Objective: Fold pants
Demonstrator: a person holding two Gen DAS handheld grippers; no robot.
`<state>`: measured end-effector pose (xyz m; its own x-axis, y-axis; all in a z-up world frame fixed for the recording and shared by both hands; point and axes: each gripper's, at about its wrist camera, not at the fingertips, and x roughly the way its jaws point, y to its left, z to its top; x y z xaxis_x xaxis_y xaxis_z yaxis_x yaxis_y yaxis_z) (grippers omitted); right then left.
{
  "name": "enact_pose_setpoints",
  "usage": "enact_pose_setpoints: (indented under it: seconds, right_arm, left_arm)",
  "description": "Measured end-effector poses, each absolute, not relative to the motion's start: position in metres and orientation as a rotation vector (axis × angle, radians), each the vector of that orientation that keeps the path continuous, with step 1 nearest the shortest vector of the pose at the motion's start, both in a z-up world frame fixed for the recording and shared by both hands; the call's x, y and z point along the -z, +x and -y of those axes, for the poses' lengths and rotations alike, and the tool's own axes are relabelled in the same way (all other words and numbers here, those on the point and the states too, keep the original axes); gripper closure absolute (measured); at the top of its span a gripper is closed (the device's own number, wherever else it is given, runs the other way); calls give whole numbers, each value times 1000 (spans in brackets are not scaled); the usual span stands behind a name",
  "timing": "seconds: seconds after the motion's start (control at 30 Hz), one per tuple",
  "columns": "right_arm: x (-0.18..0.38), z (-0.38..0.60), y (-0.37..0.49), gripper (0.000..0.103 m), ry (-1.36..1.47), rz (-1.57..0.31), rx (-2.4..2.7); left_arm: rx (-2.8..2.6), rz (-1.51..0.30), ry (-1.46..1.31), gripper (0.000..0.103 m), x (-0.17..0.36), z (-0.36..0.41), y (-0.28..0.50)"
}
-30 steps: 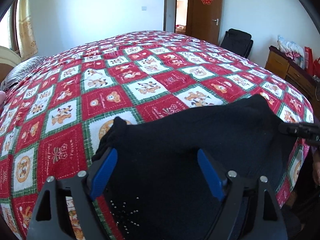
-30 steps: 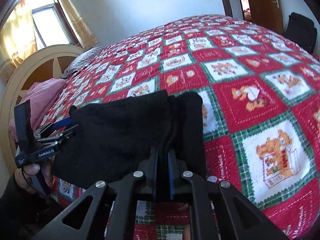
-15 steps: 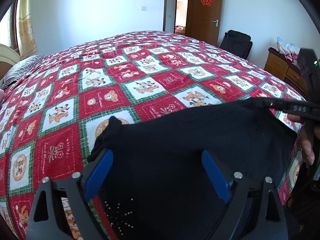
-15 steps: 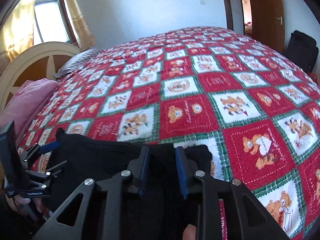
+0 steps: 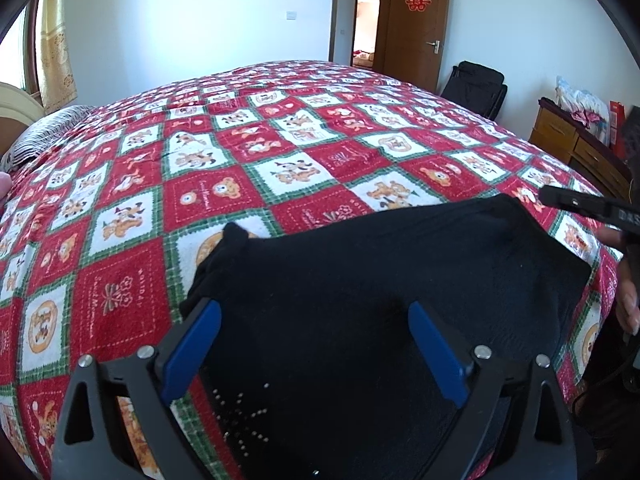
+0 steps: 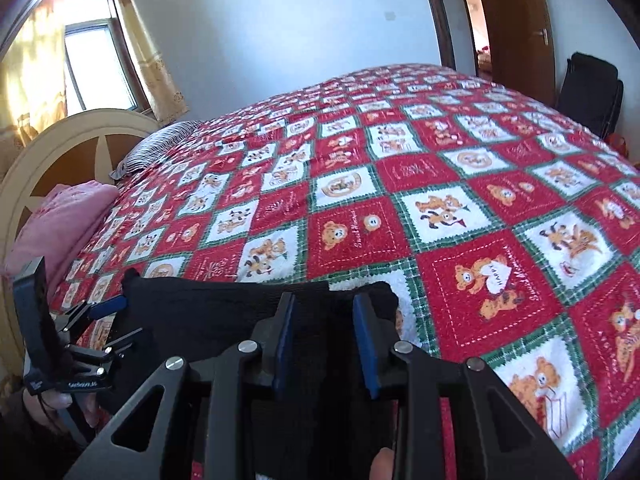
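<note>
Though plain black and hard to read for folds, clearly pants point(image 5: 360, 300), lying flat as one wide dark slab at the near edge of the bed. Bunched into a small raised knob at the far left corner; straighter along the far edge toward the right corner. Speckled with a cluster of tiny pale dots close to the left wrist camera.

Hovering over the near part of the cloth: left gripper point(image 5: 312, 308), blue pads spread wide, pinching nothing. Seen from the right wrist view as a black frame with a blue tip point(image 6: 96, 320) at the left end of the pants point(image 6: 200, 312), held in a hand low at that side.

At the other end: right gripper point(image 6: 324, 300), pads parted by a clear gap, over the right corner of the cloth, not clamped on it. Cannot tell whether touching the fabric. From the left wrist view, only a black bar point(image 5: 580, 204) just beyond the right corner.

Underneath all: red, white and green checked bedspread point(image 5: 240, 160) with cartoon bears. Farther off, striped pillow point(image 6: 160, 140), pink blanket point(image 6: 60, 220) by the round headboard point(image 6: 80, 140), sunlit window point(image 6: 96, 68), brown door point(image 5: 416, 20) standing open, wooden dresser point(image 5: 568, 140).
</note>
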<state>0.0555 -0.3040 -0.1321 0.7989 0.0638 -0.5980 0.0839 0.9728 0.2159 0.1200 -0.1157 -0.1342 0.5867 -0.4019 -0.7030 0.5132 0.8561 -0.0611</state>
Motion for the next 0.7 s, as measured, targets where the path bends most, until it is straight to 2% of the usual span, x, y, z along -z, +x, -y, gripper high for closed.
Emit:
enact_pose_setpoints:
  seconds: [0.17,0.23,0.27,0.37,0.57,0.63,0.7]
  right_arm:
    - [139,276,46,70,136,-667,-26]
    - [147,271,49,57,107,-691,-27]
    - [153,270,50,56,102,-712,-21]
    - [166,274,53,56,106,-744,-6]
    - [153,289,47,55,167,-690,-1]
    - [154,296,50,44,192,-706,0]
    - [157,301,53,44,214,-717,-1]
  left_arm:
    - [514,-789,131,6,135,105,119]
    - [508,-792,122,5,136,101,120]
    - [501,-794,121,3,137,99,121]
    - [486,-817,96,2,144,92,125]
    - [498,-829,40,0,151,85,127]
    - [499,-825,44,0,152,87,127]
    - [505,-822,39,0,154,87,128]
